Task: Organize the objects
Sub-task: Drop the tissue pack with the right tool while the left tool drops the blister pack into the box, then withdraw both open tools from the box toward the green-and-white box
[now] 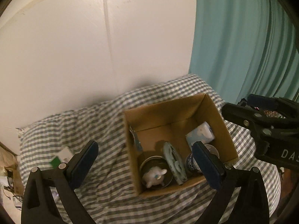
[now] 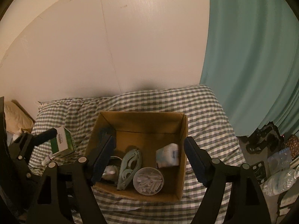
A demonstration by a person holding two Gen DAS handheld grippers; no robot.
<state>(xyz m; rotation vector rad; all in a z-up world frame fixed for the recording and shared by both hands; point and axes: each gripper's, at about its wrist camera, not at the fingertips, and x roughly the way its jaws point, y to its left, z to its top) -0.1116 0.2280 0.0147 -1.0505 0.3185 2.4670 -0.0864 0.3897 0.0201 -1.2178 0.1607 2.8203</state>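
Observation:
An open cardboard box [image 1: 220, 119] [image 2: 184, 160] sits on a checked cloth. Inside lie a white toy figure [image 1: 155, 176] in a dark tin, a pale green clip [image 2: 129, 168], a round tub of cotton swabs [image 2: 148, 181] and a white tissue pack [image 2: 168, 156]. A green and white carton [image 2: 63, 145] and a small tube [image 2: 46, 161] lie on the cloth left of the box. My left gripper [image 1: 147, 164] is open and empty above the box's left side. My right gripper [image 2: 149, 160] is open and empty over the box.
The checked cloth [image 2: 205, 112] covers a raised surface against a white wall. A teal curtain [image 2: 252, 56] hangs at the right. Plastic bottles and clutter [image 2: 276, 177] lie on the floor at the right. A pillow [image 2: 15, 119] sits at the far left.

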